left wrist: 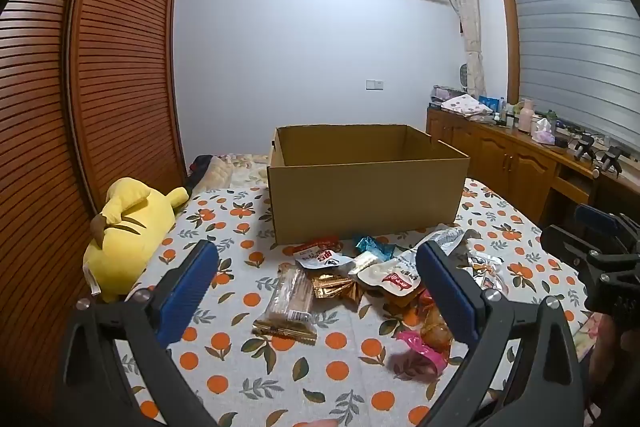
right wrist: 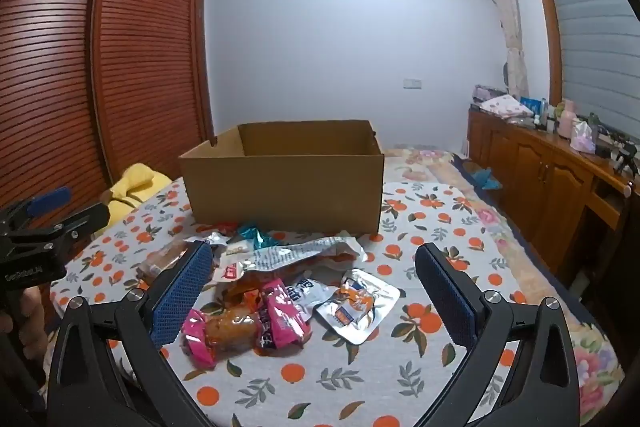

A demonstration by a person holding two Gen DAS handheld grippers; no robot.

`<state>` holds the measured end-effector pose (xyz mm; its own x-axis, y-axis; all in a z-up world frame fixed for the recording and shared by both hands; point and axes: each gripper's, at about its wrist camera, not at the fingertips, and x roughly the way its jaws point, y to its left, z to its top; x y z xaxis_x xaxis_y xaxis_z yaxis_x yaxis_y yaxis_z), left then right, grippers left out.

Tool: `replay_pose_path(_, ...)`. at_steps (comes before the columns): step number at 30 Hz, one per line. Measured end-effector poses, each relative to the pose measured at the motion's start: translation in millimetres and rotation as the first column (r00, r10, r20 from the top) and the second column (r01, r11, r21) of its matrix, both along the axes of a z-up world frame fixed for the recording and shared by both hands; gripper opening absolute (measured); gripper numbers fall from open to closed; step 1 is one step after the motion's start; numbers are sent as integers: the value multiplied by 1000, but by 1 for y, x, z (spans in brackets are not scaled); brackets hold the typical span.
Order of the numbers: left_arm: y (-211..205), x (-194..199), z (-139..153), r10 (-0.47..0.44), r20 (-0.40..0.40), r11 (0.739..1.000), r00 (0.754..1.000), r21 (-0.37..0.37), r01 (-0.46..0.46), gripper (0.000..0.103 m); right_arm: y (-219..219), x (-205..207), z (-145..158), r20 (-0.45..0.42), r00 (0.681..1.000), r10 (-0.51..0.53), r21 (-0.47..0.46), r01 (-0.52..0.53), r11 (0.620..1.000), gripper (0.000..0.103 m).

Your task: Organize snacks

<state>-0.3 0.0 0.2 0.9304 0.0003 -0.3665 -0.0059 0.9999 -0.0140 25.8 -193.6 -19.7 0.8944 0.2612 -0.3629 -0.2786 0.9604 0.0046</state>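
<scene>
- Snack packets (right wrist: 280, 291) lie in a loose heap just in front of the cardboard box (right wrist: 284, 187), on the orange-print cover (right wrist: 420, 327) of the bed.
- Handling, as a judgement: light, crinkly foil and film, likely slippery; pinch a flat sealed edge, not the puffed middle.
- Wafer pack (left wrist: 290, 303), nearest the box's left corner, looks stiffer but brittle.
- Pink packet (right wrist: 280, 315) and silver pouch (right wrist: 356, 307) sit furthest from the box.
- Box stands open-topped, with no snacks visible in it.
- Left gripper (left wrist: 318, 291) and right gripper (right wrist: 312, 291) hover before the box, jaws wide, holding nothing.
</scene>
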Motion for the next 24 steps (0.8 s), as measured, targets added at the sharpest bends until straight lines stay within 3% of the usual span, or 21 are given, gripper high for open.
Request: replay_pose_path(24,-2,-3,8,-4,4,1000,1000,8,4,100,-4,0,0,-15,1000,-5,3,5,1000,103)
